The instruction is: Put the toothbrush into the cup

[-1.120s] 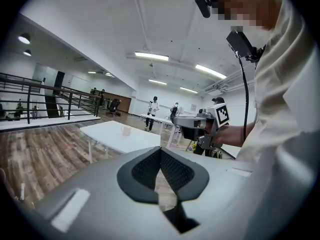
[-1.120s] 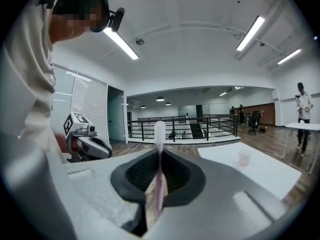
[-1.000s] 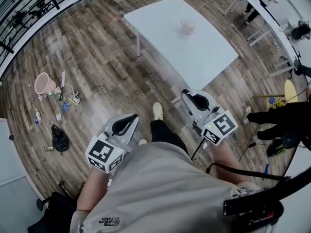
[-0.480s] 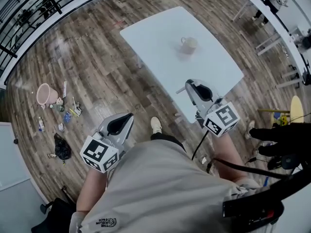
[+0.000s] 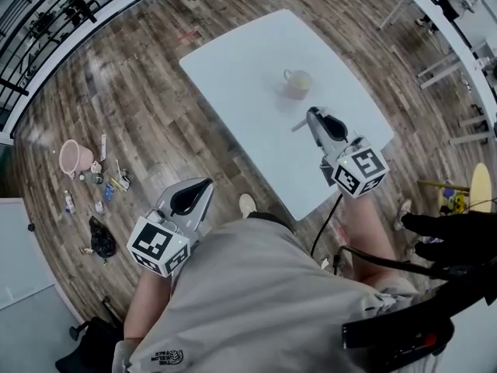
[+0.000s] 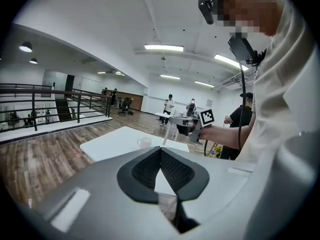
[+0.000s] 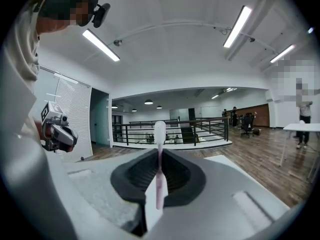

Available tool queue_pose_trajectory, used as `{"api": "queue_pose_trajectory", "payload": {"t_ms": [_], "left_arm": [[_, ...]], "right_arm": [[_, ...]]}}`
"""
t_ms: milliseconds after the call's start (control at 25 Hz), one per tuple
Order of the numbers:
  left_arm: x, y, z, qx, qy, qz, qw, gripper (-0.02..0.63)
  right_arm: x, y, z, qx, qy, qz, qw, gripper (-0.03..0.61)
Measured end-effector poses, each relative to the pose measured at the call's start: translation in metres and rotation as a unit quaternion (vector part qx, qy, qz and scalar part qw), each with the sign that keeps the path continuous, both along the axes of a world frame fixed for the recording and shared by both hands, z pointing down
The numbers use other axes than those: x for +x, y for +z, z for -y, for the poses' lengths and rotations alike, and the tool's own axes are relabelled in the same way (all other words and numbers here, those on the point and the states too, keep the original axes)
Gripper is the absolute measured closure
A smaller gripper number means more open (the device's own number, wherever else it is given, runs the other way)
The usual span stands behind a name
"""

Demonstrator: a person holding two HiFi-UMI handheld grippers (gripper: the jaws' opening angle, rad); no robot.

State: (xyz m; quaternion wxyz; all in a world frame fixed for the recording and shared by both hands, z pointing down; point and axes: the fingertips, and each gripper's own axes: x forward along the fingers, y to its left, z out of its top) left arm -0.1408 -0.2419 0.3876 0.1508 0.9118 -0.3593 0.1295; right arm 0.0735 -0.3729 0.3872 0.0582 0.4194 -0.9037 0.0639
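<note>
The person's light shirt is closest and fills the bottom of the head view. One pale shoe peeks out on the wood floor just past it. The left gripper is low by the person's side, over the floor and not over the table. Its two jaws are pressed together at the tips, and nothing is between them.

A bit further out is the right gripper. It is over the white table, near the edge closest to the person. Its jaws are squeezed tight on the toothbrush — a thin pink and white stick. In the right gripper view the toothbrush stands straight up between the dark pads. Its white end is on top, poking above the jaws. In the head view a short bit of it sticks out beside the gripper's tip.

Past that tip stands the cup. It is pale and has a handle. It sits upright on the table, about in the middle. The toothbrush is near the cup but does not touch it and is not inside it.

Far off to the left, on the floor, lie a pink bucket, a black bag and some small bits I cannot make out. A dark railing runs along the far edge of the room — and more white tables stand at the far right.
</note>
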Motion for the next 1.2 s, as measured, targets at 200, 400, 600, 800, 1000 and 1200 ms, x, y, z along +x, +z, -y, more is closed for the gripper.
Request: {"api": "queue_pose_trajectory", "payload": {"t_ms": [200, 400, 600, 800, 1000, 1200], "left_arm": [[0.006, 0.003, 0.019, -0.005, -0.018, 0.009, 0.9998, 0.612], [0.009, 0.006, 0.030, -0.015, -0.034, 0.018, 0.9992, 0.612], [0.007, 0.007, 0.040, -0.022, -0.046, 0.025, 0.9984, 0.612], [0.004, 0.013, 0.047, -0.032, -0.053, 0.032, 0.9976, 0.612], [0.004, 0.014, 0.057, -0.037, -0.059, 0.033, 0.9970, 0.612], [0.003, 0.016, 0.063, -0.045, -0.061, 0.039, 0.9964, 0.612]], "right_arm": [[0.022, 0.016, 0.044, -0.010, 0.004, -0.003, 1.000, 0.557], [0.040, 0.030, 0.085, -0.021, 0.011, 0.001, 1.000, 0.557], [0.050, 0.039, 0.118, -0.029, 0.021, 0.009, 0.999, 0.557], [0.062, 0.054, 0.147, -0.037, 0.037, 0.019, 0.998, 0.557], [0.081, 0.073, 0.175, -0.053, 0.060, 0.031, 0.996, 0.557], [0.093, 0.095, 0.195, -0.072, 0.075, 0.047, 0.993, 0.557]]}}
